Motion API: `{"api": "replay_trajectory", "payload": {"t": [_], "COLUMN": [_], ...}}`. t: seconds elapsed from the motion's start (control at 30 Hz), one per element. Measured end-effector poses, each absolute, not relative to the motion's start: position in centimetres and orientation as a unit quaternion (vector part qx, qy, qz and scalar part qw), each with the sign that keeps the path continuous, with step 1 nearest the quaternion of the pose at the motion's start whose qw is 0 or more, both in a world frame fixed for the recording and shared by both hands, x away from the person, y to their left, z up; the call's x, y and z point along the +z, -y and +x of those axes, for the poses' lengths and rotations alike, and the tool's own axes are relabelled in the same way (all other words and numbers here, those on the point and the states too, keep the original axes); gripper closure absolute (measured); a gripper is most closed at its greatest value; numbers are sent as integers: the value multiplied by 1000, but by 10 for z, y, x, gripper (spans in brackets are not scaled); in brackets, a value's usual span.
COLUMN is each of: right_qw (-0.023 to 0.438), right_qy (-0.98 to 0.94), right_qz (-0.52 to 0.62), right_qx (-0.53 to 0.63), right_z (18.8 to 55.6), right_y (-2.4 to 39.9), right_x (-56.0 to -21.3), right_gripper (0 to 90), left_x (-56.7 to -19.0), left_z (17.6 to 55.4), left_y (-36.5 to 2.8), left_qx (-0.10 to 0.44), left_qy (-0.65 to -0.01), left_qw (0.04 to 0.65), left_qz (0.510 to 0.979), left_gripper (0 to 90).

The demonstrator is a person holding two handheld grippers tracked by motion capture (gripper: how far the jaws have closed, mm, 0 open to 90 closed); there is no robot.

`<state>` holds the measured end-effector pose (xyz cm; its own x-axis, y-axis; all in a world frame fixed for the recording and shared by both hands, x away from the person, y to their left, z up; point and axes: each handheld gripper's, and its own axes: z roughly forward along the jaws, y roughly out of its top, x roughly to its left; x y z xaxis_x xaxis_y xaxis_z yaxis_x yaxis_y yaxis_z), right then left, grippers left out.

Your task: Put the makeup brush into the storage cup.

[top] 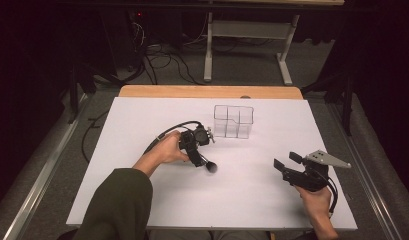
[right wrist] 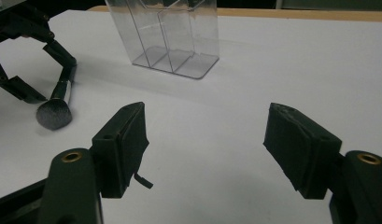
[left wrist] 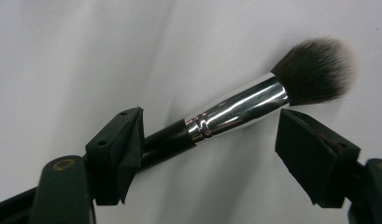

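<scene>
Black brush (left wrist: 235, 109) between hand-held gripper (left wrist: 209, 144) jaws

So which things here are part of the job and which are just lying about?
In the job:
makeup brush
left hand-held gripper, open around the brush
clear divided organizer

Lying about:
right hand-held gripper, open, idle
cables on the floor
table frame behind

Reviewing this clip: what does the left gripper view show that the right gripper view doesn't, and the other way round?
Left gripper view alone: the makeup brush close up, with its shiny silver ferrule, white-tipped dark bristles and black handle running against the left jaw pad, the jaws spread apart.

Right gripper view alone: the clear plastic organizer with its dividers, standing empty on the table, and the right gripper with jaws wide open over bare sheet.

Both: the brush and the white table cover.
</scene>
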<state>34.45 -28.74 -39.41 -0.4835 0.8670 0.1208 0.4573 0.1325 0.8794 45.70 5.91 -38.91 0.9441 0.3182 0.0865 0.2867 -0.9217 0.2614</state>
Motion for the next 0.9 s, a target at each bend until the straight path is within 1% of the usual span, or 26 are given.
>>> {"api": "replay_trajectory", "payload": {"t": [0.43,0.63,0.9], "right_qw": [213,212,213], "right_qy": [-722,-721,-722], "right_qz": [458,459,458], "right_qx": [473,475,473], "right_z": [345,345,345], "right_y": [288,288,288], "right_x": [-395,-394,-394], "right_gripper": [316,316,316], "left_x": [-396,-399,-397], "left_z": [458,459,460], "left_y": [-56,-54,-58], "left_qx": [68,68,63], "left_qy": [-140,-141,-156], "left_qw": [115,113,115], "left_qz": [981,981,979], "left_gripper": [226,244,291]}}
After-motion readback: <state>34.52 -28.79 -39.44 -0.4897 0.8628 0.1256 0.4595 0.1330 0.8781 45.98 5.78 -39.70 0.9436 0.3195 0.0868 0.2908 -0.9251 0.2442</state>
